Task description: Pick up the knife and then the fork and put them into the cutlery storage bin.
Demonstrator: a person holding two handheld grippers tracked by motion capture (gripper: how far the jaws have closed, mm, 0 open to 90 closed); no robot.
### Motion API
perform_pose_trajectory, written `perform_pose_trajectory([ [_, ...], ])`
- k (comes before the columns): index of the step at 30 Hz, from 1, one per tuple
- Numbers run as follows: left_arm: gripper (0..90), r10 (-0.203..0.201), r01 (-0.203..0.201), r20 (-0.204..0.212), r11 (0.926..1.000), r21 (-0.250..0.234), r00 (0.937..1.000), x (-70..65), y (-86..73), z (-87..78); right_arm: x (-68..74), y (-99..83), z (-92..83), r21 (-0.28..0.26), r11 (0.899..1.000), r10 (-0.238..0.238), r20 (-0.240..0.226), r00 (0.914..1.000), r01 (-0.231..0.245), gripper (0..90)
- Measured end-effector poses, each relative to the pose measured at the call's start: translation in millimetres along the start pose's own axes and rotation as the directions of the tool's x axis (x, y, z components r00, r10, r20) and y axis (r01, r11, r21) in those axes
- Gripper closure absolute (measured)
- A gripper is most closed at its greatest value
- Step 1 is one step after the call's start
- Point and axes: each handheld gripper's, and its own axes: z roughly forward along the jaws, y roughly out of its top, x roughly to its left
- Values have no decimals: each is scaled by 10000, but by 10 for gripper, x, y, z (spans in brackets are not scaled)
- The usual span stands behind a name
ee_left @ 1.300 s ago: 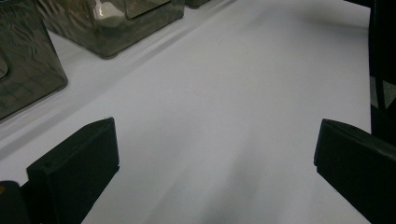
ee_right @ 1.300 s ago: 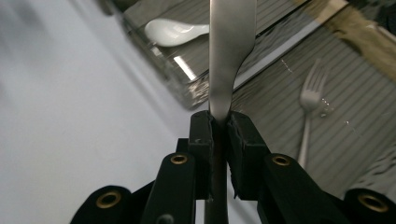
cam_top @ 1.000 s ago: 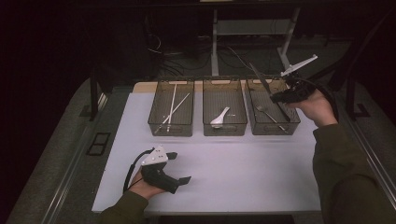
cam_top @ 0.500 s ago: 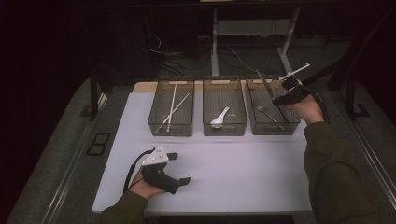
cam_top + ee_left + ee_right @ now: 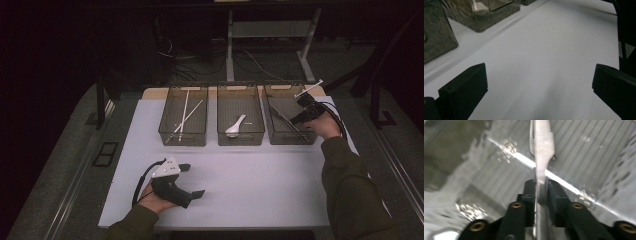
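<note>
High view: your right gripper [image 5: 301, 101] hangs over the right bin [image 5: 290, 131] with a white utensil [image 5: 543, 152] between its jaws, which have just been opening; a spoon [image 5: 235, 126] lies in the middle bin [image 5: 241, 135], sticks [image 5: 186, 116] in the left bin [image 5: 182, 134]; your left gripper [image 5: 192, 180], jaws wide apart, rests on the white table [image 5: 260, 185]

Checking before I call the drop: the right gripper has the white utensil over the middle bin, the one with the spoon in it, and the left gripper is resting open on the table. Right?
Not the middle bin. The high view shows the right gripper with the white utensil over the right-hand bin; the spoon lies in the middle bin. The left gripper does rest open on the table.
</note>
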Motion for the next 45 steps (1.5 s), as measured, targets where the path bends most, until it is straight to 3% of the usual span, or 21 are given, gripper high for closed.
perform_pose_trajectory([
  [7,0,23,-23,-16,10000,27,10000,-3,4,-4,45,8,-111,-1019,9947,122,-77,9999,-129,520],
  [10,0,24,-24,-40,10000,28,10000,9,3,-12,64,-11,-233,-1846,9819,302,-731,9969,-433,462],
  [14,0,46,-46,-72,10000,34,10000,35,3,-23,122,-61,-358,-2414,9695,219,-908,9956,-434,401],
  [19,0,107,-107,-79,9999,-15,9999,49,4,-30,201,-194,-482,-3239,9451,154,-878,9960,-432,343],
  [27,0,163,-163,-50,9999,-49,9999,68,7,-13,432,-536,-645,-4285,9036,-617,-1417,9880,-50,286],
  [34,0,242,-243,-101,9997,-72,9997,75,7,-11,703,-816,-685,-4540,8897,-1230,-1368,9829,482,218],
  [39,0,327,-327,-39,9995,-50,9995,57,9,-14,874,-1012,-682,-4843,8721,-1552,-1378,9782,701,188],
  [45,0,292,-292,-14,9996,-55,9996,38,11,-18,1018,-1243,-636,-4947,8650,-1778,-1454,9733,841,165],
])
